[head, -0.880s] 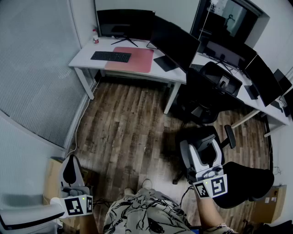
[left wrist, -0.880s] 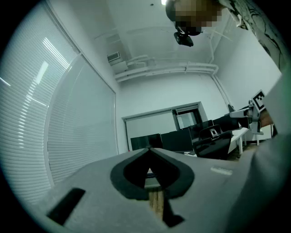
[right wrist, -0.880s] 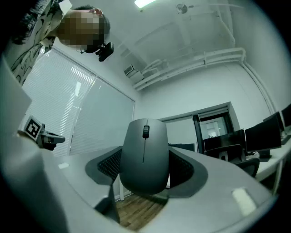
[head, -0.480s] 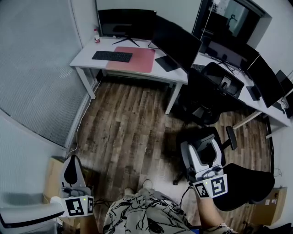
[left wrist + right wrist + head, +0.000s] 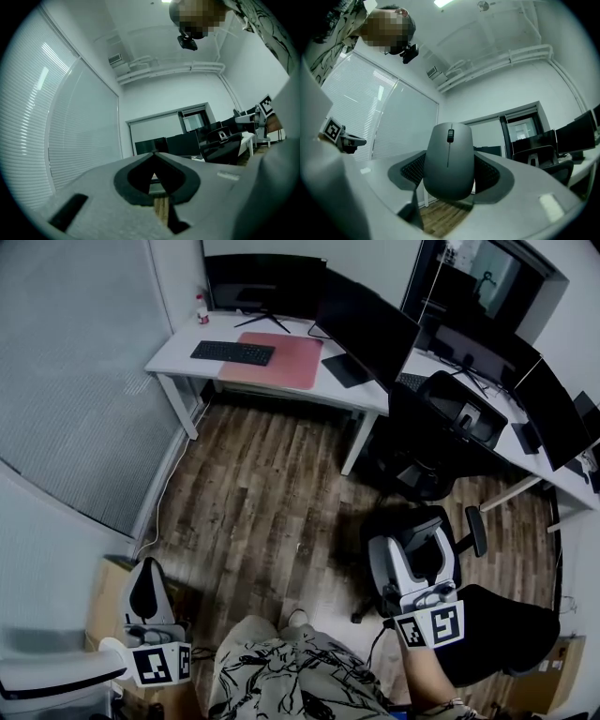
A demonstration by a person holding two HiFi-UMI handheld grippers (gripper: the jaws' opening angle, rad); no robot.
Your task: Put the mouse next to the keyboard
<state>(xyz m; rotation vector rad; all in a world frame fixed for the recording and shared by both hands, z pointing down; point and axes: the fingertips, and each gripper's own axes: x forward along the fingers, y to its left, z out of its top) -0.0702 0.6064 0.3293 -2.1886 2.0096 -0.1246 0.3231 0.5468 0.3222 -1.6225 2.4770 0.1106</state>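
Observation:
A grey mouse with a dark scroll wheel sits upright between the ribbed pads of my right gripper, which is shut on it. In the head view this gripper hangs low at the right, over the wooden floor. My left gripper is shut on nothing, its tips touching, and it shows at the lower left of the head view. The black keyboard lies far off on the white desk, to the left of a pink desk mat.
Black monitors stand along the L-shaped desk. A black office chair sits at the desk, and another dark chair is by my right arm. A small bottle stands at the desk's back left. Window blinds line the left wall.
The desk and keyboard have slid slightly right and down in the head view. Both grippers keep their places, and the mouse stays in the right one.

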